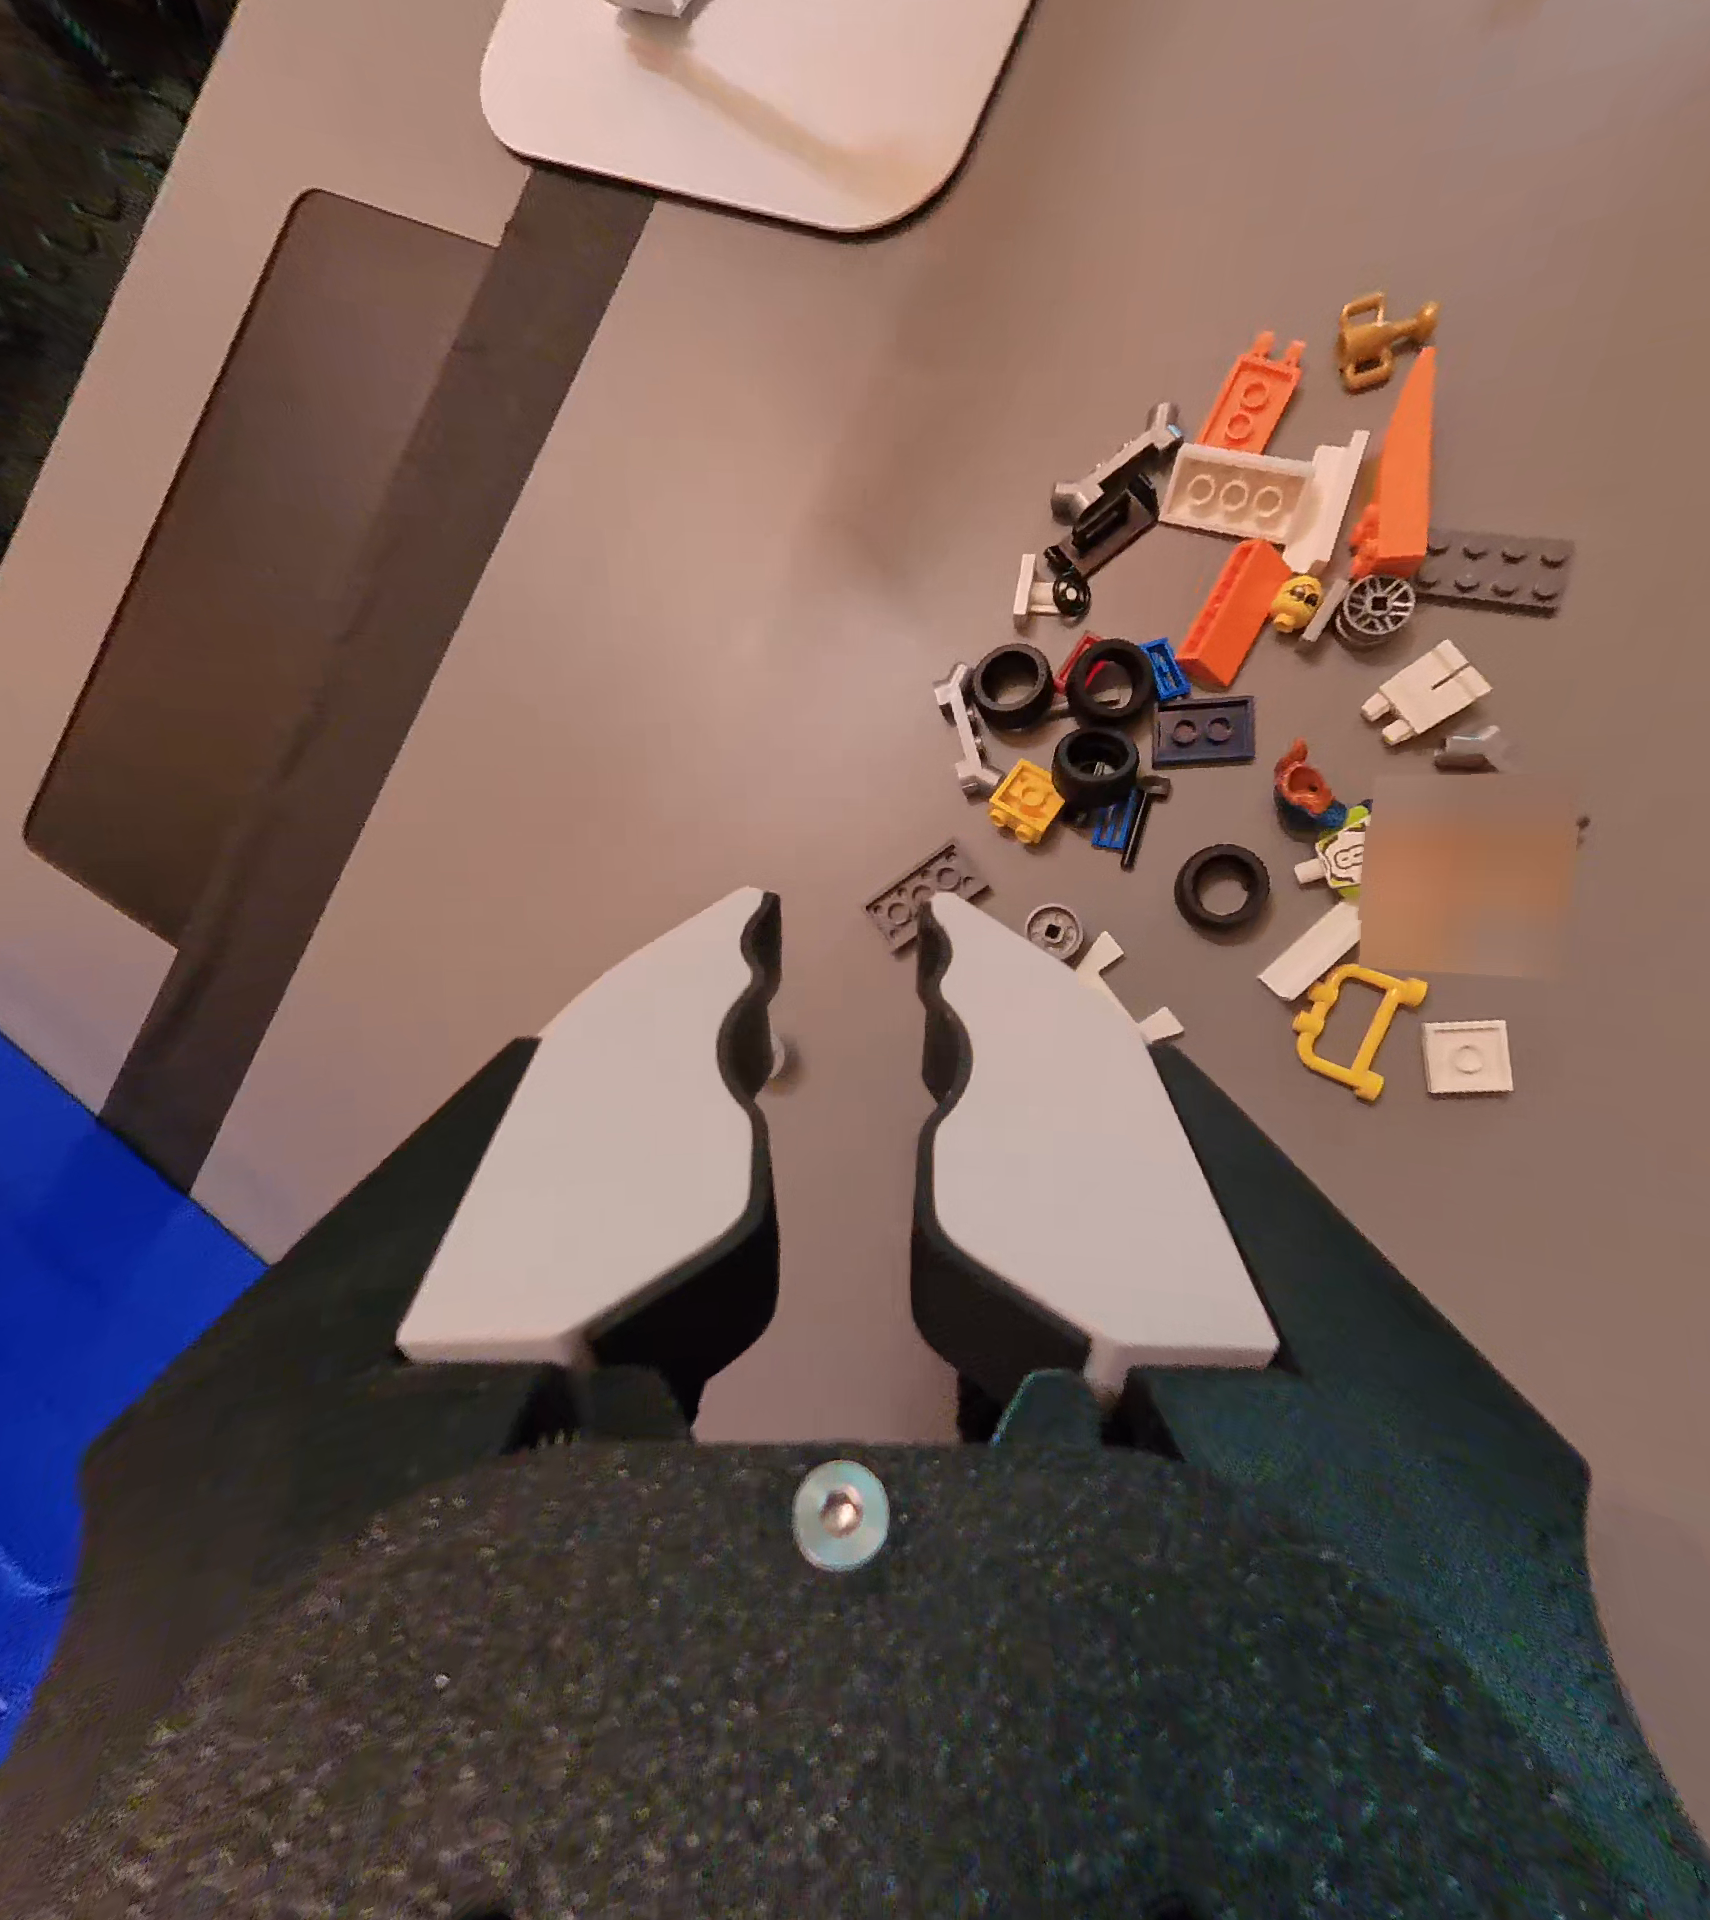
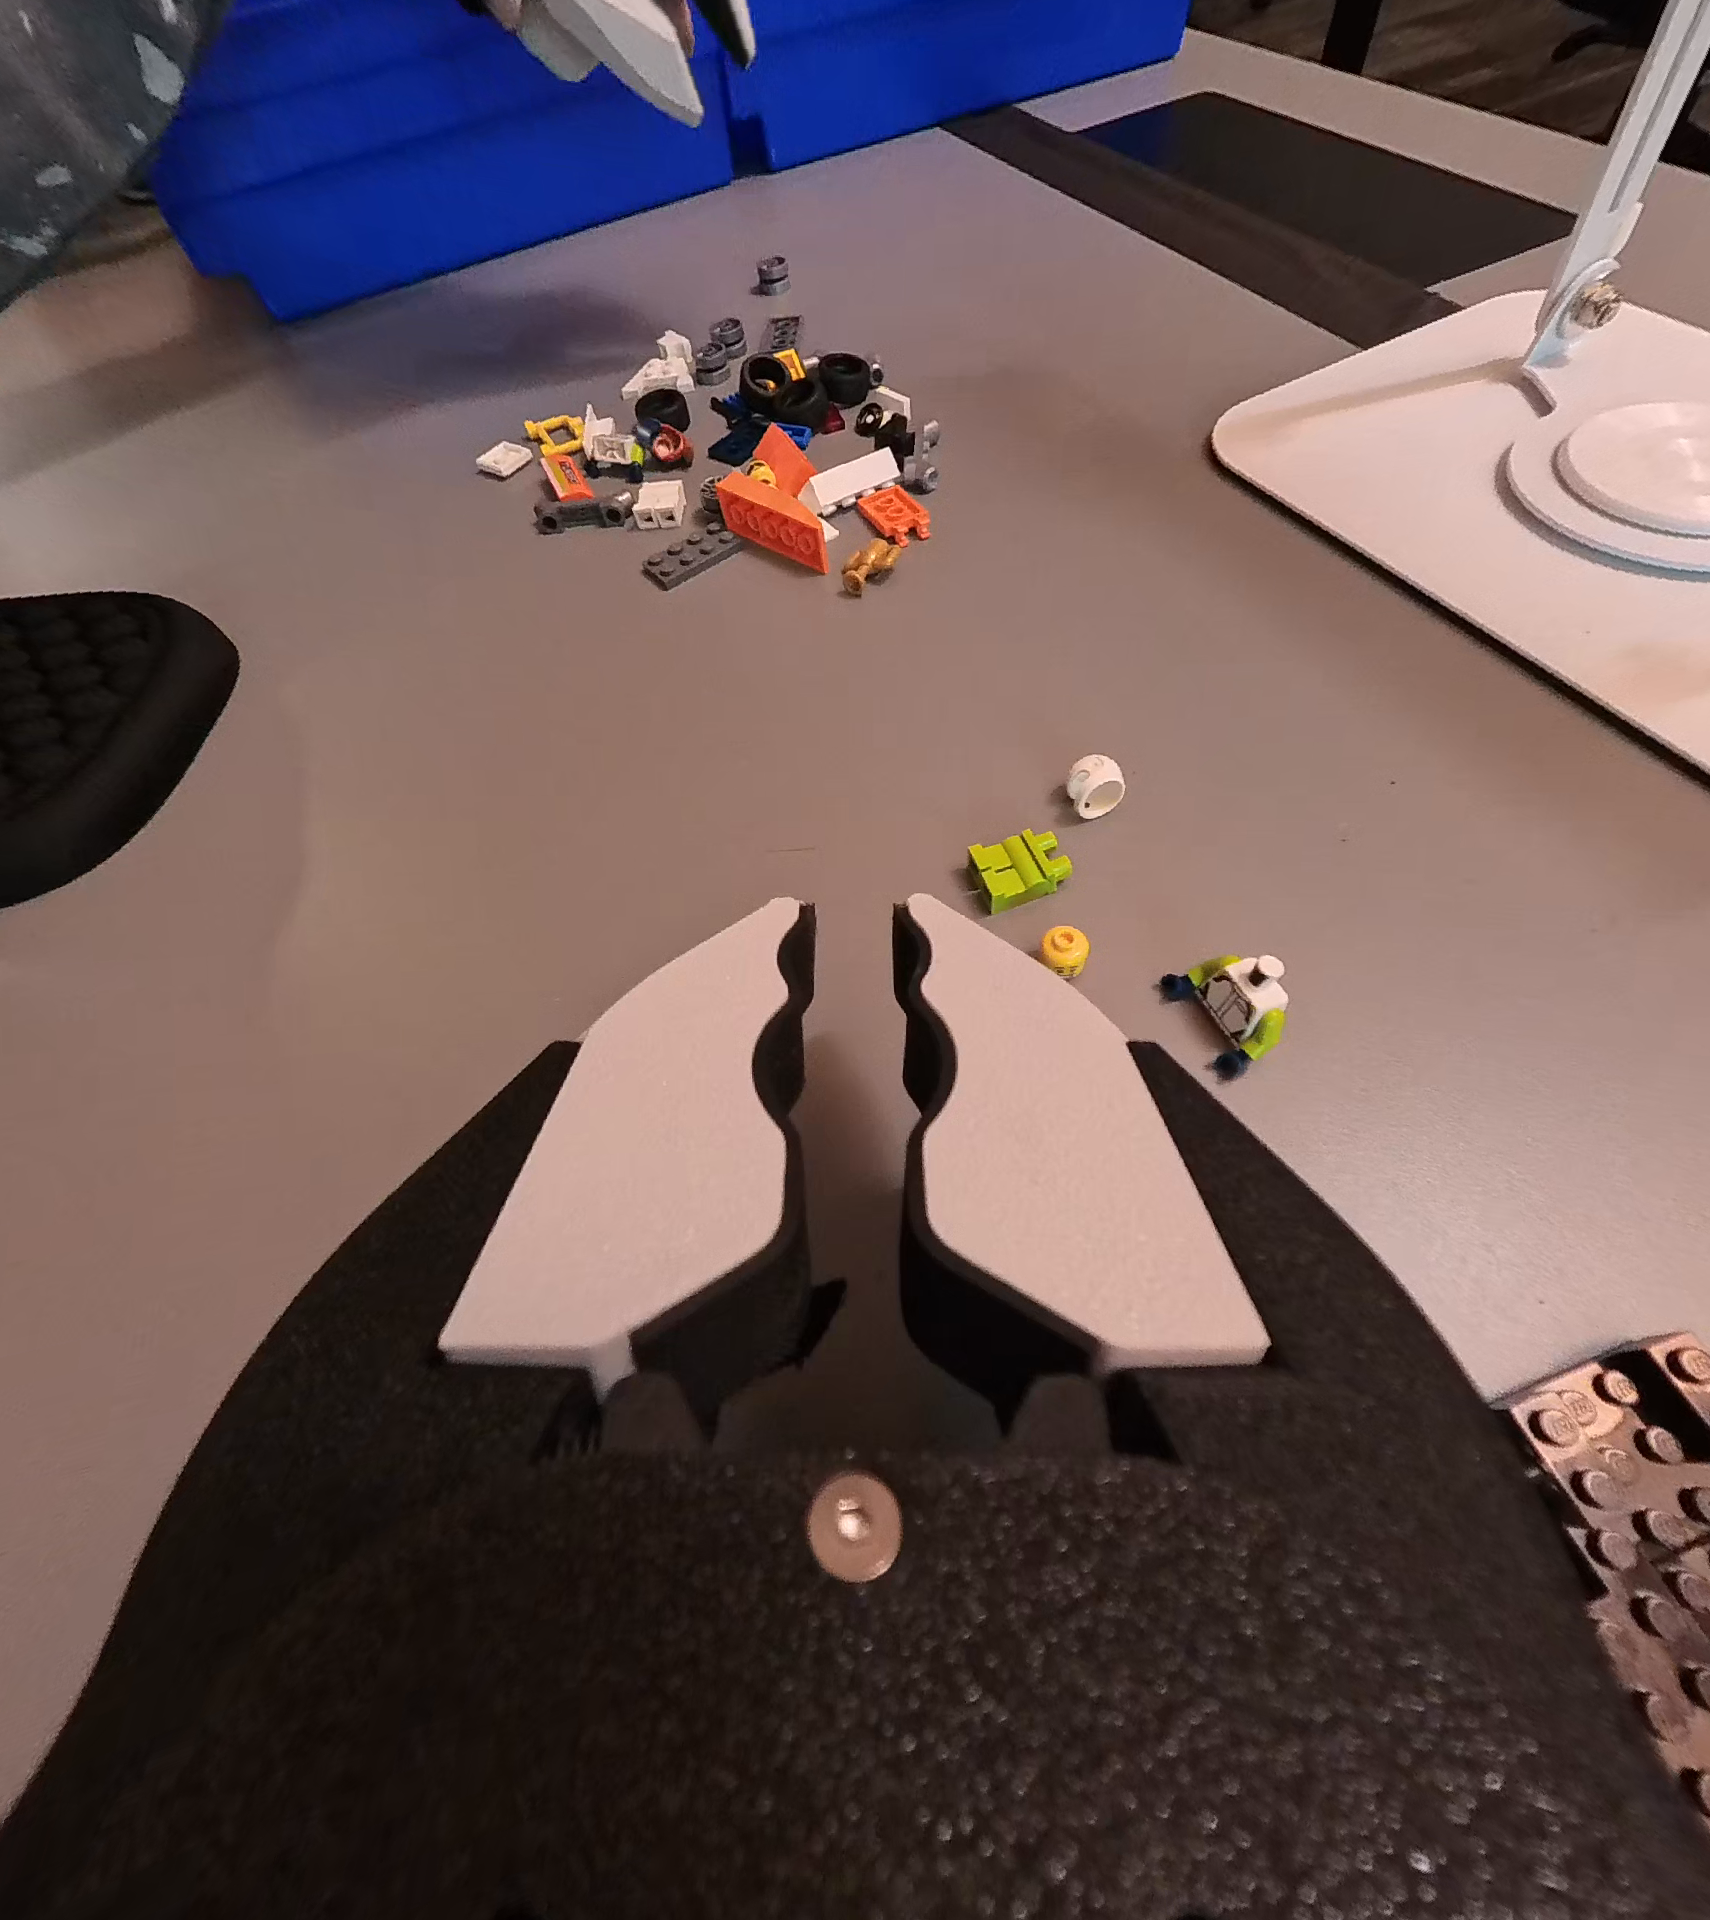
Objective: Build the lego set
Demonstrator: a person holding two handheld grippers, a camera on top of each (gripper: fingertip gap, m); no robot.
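A pile of loose lego pieces lies on the grey table, with black tyres, orange slopes and grey plates; it also shows in the right wrist view. My left gripper is open and empty, just left of a small grey plate at the pile's near edge. My right gripper is open and empty above bare table. To its right lie green minifigure legs, a yellow head, a torso and a white helmet. The left gripper also shows far off.
A white stand base sits at the right, also seen in the left wrist view. Blue bins stand behind the pile. A black textured pad lies at the left. A studded lego plate assembly lies at the lower right. One gripper's finger ends stand about 35 cm off the other's. Measured from the fingertips, the yellow head is 5 cm or so from the right gripper and 35 cm from the left.
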